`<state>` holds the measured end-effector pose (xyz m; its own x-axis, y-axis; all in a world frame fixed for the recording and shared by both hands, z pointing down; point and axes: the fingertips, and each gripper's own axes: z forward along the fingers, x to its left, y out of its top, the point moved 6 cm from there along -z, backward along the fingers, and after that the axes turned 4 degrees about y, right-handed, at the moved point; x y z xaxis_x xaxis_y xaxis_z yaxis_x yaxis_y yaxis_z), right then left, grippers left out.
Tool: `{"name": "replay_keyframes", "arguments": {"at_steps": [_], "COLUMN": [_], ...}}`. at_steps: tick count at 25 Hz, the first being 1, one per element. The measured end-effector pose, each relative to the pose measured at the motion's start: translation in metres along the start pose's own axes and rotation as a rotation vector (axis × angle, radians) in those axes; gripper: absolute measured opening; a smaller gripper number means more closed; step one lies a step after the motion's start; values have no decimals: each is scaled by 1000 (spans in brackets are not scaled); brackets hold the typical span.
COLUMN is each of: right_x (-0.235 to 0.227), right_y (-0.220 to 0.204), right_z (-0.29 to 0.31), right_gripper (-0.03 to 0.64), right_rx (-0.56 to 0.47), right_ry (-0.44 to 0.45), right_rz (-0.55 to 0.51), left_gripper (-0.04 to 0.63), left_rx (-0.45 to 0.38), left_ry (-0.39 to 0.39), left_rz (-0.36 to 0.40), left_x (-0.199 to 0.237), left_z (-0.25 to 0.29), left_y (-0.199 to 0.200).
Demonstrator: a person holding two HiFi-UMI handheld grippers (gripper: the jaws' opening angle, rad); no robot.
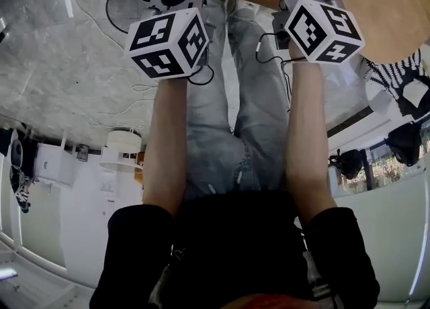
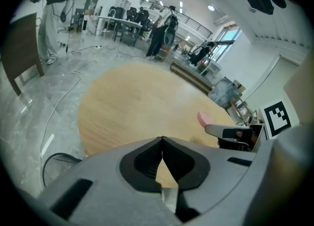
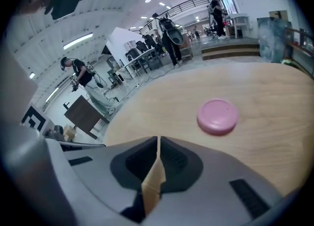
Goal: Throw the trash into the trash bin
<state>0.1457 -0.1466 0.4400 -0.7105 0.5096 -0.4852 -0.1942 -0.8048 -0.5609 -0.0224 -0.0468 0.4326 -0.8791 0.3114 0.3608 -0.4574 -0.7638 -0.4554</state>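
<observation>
In the head view both grippers are held out over the near edge of a round wooden table [image 1: 376, 12], and only their marker cubes, left [image 1: 168, 42] and right [image 1: 324, 30], and the forearms show clearly. My left gripper [image 2: 162, 139] is shut, its black pads meeting at the tips with nothing between them. My right gripper [image 3: 158, 139] is also shut and holds nothing I can see. A pink disc [image 3: 217, 116] lies on the table beyond the right jaws and shows small in the left gripper view [image 2: 203, 118]. No trash bin is in any view.
The table top [image 2: 137, 102] is otherwise bare wood. Cables [image 2: 59, 107] run over the grey marble floor to its left. A dark board [image 2: 22, 48] stands nearby. People [image 2: 159, 33] and desks are far off in the hall. My own legs [image 1: 235, 99] are below the grippers.
</observation>
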Motion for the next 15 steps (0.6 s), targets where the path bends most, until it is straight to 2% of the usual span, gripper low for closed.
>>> {"name": "replay_keyframes", "arguments": {"at_steps": [5, 7, 8, 9, 10, 15], "right_x": [-35, -43, -45, -47, -48, -68], "right_y": [13, 20, 22, 25, 26, 30], "right_z": [-10, -12, -12, -12, -12, -15], "right_gripper": [21, 27, 87, 181, 213, 258], "right_rx": [-55, -77, -88, -96, -98, -43], "right_ry": [-143, -163, -157, -147, -143, -240], "right_rz": [13, 8, 7, 5, -3, -86], "left_gripper": [6, 6, 6, 6, 6, 6], "left_rx": [43, 55, 59, 64, 69, 88], "left_ry": [-48, -63, -69, -75, -80, -108], "left_rz": [64, 83, 92, 100, 108, 149], "left_x": [-24, -31, -34, -38, -41, -60], "left_z": [27, 35, 38, 41, 43, 54], "left_y": [13, 17, 18, 19, 20, 24]}}
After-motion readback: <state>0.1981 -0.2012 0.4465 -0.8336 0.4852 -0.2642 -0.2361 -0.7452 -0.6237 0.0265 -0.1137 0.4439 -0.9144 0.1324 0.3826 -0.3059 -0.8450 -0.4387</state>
